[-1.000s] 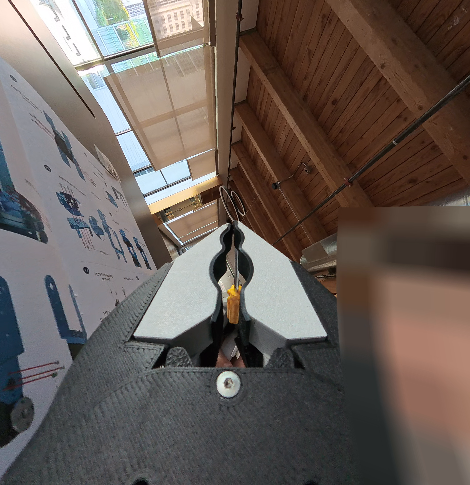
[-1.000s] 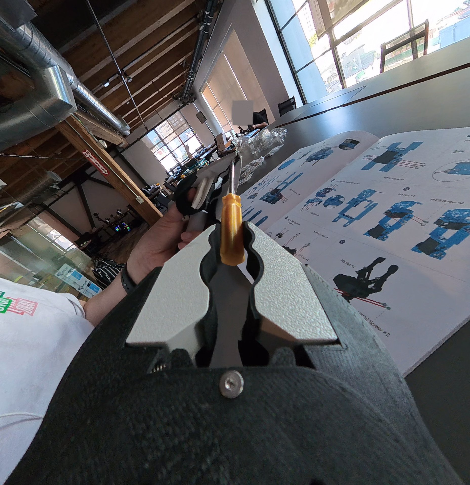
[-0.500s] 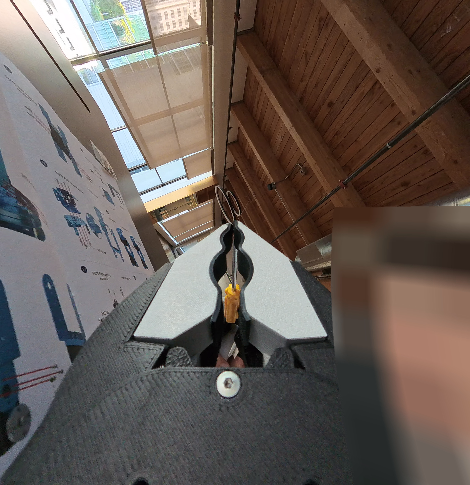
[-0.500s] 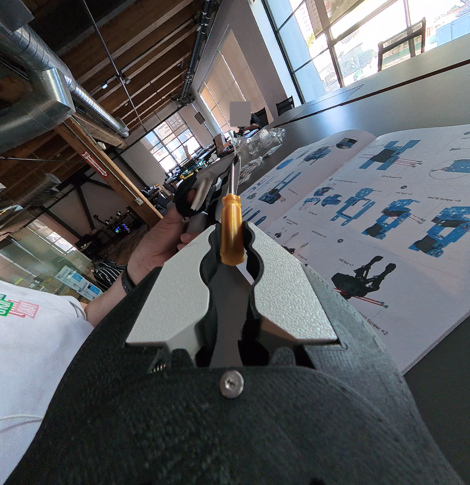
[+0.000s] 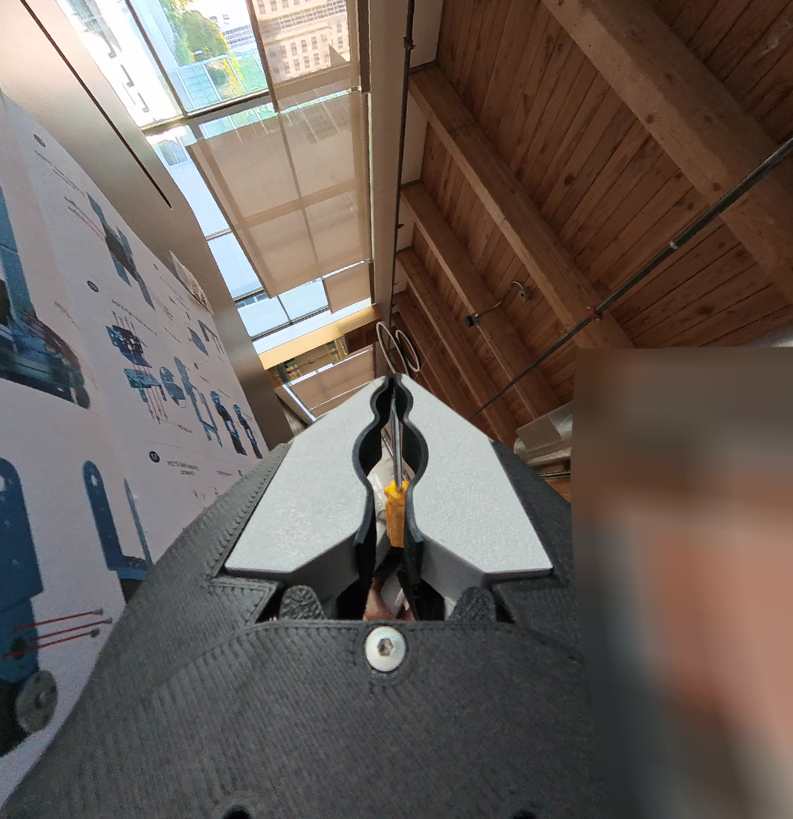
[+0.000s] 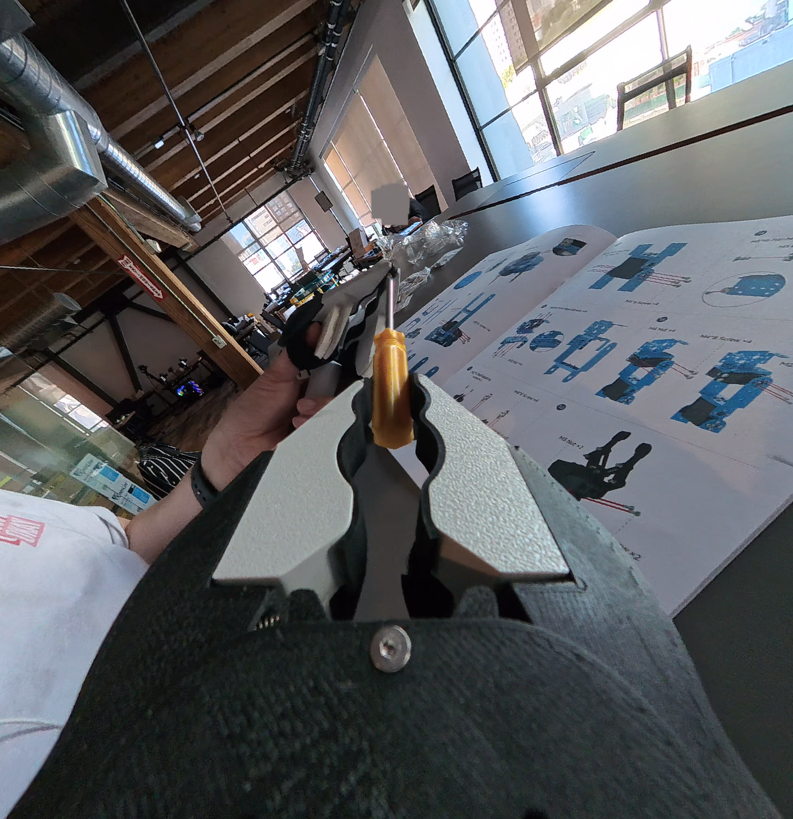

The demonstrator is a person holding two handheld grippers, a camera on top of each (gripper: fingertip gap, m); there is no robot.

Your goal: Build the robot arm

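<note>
My right gripper (image 6: 391, 383) is shut on the orange handle of a screwdriver (image 6: 388, 363), whose steel shaft points forward and up. The shaft's tip reaches the fingertips of my left gripper (image 6: 385, 275), which a hand (image 6: 252, 421) holds just ahead. In the left wrist view my left gripper (image 5: 394, 380) is shut with its tips pressed together. The screwdriver (image 5: 394, 514) shows through the gap between its fingers and runs up to the tips. Whether a small part sits between those tips is hidden.
An open instruction booklet (image 6: 651, 376) with blue diagrams lies on the dark table (image 6: 651, 186) to the right; it also fills the left side of the left wrist view (image 5: 75, 354). Crumpled clear plastic bags (image 6: 425, 239) lie beyond it. A chair (image 6: 651, 102) stands by the windows. The grippers' ends are close to 12 cm from one another.
Both grippers have drifted only slightly. The right gripper still holds the screwdriver handle, and the shaft tip stays at the left gripper's shut fingertips.
</note>
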